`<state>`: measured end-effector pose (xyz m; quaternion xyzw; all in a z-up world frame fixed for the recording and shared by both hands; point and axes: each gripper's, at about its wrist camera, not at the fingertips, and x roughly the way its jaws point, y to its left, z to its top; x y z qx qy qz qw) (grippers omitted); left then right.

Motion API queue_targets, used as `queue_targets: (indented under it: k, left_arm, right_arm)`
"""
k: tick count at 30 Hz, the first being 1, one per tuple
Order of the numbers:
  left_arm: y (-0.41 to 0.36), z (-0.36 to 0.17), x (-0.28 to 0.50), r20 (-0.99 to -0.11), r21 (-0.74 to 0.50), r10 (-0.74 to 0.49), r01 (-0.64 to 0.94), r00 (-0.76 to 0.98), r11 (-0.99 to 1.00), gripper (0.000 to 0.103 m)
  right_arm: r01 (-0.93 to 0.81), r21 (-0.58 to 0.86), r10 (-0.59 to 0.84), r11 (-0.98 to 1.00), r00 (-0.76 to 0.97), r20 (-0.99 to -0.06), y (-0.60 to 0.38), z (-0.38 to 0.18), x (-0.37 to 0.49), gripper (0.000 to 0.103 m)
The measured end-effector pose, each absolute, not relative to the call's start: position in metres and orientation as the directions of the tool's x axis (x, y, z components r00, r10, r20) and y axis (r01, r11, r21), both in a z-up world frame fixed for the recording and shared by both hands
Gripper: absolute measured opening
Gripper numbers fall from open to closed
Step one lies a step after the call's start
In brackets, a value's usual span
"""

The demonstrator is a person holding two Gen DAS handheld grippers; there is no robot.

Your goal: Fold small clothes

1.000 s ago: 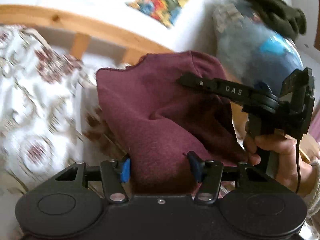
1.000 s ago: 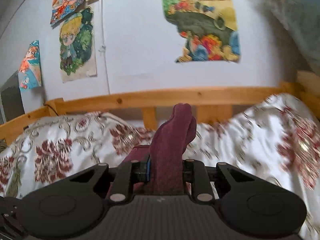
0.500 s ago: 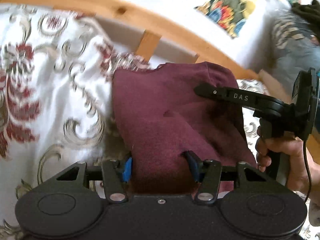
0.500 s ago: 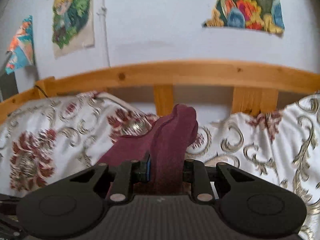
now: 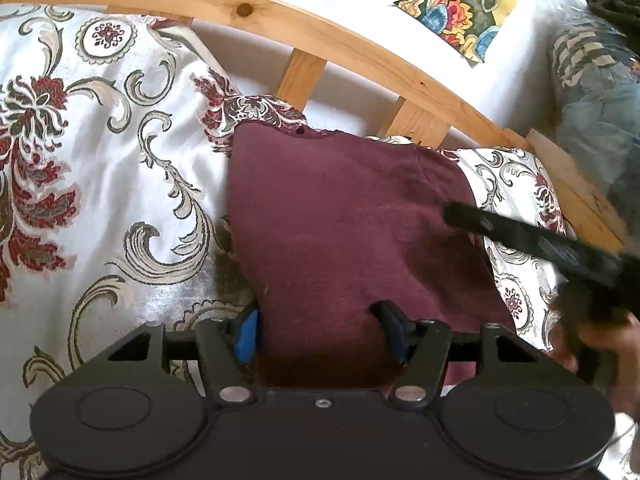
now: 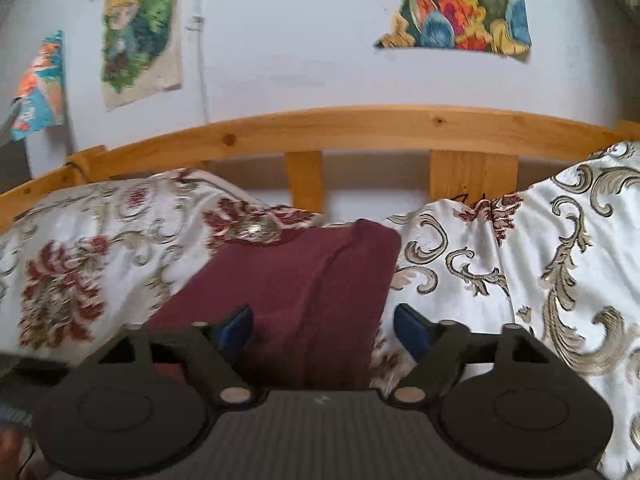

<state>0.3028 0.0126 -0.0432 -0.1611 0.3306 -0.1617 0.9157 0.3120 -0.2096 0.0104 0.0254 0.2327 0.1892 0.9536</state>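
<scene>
Nearest in the left wrist view, the left gripper [image 5: 322, 330] has its jaws opening, with a thick fold of the maroon garment [image 5: 344, 216] between the blue pads and touching both. The right gripper [image 6: 326, 330] is also spreading its jaws; the cloth lies loose between them, its edge clear of the right pad. The garment rests flat on the floral bedspread [image 5: 100, 184]. Beyond stands the wooden bed rail [image 6: 360, 128], then the wall with a colourful poster [image 6: 456, 4].
</scene>
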Motion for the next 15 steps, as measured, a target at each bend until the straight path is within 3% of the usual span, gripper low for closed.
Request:
queue_targets:
  k: [4,10,15]
  left_arm:
    - [0.011,-0.043,0.304,-0.564,-0.400,-0.394,0.177,0.726,0.899,0.065]
    - [0.005,-0.040,0.301,-0.584,-0.374,-0.379,0.176,0.718,0.910,0.069]
    - [-0.005,-0.036,0.295,-0.589,-0.331,-0.363,0.194,0.722,0.923,0.072]
  right_arm:
    - [-0.396,0.033,0.369,0.918,0.818,-0.442,-0.206,0.010,0.281,0.087]
    - [-0.338,-0.158,0.217,0.928,0.834,-0.507,-0.193,-0.012,0.271,0.087]
    - [-0.290,-0.254,0.137,0.923,0.862,-0.489,-0.188,-0.022,0.275,0.093]
